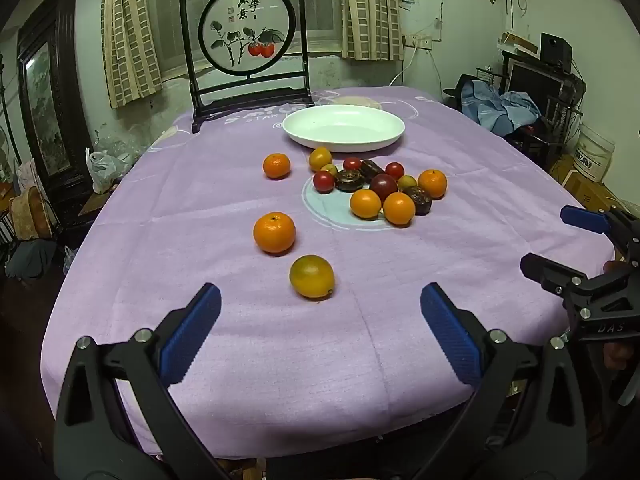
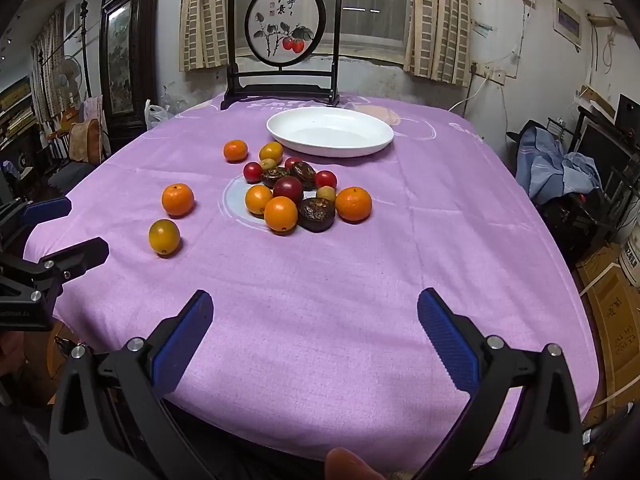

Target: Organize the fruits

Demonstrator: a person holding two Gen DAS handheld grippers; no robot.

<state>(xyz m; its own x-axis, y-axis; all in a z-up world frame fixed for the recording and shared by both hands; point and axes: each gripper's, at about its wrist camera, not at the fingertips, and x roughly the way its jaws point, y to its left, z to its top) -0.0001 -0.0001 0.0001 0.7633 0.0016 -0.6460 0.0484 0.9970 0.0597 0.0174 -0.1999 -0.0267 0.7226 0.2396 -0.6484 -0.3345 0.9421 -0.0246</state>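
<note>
Purple tablecloth [image 1: 240, 340], white dish [image 1: 344, 126] at 12 o'clock, empty. Both grippers, left gripper [image 1: 320, 312] and right gripper [image 2: 314, 316], wide apart, nothing held. I'd centre the left on the yellow-green citrus [image 1: 312, 276] w/ pads level before squeezing.

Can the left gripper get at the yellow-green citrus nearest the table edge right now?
Probably yes. The left gripper is open and empty, and the yellow-green citrus lies alone just ahead of it on bare purple cloth, nothing between.
</note>
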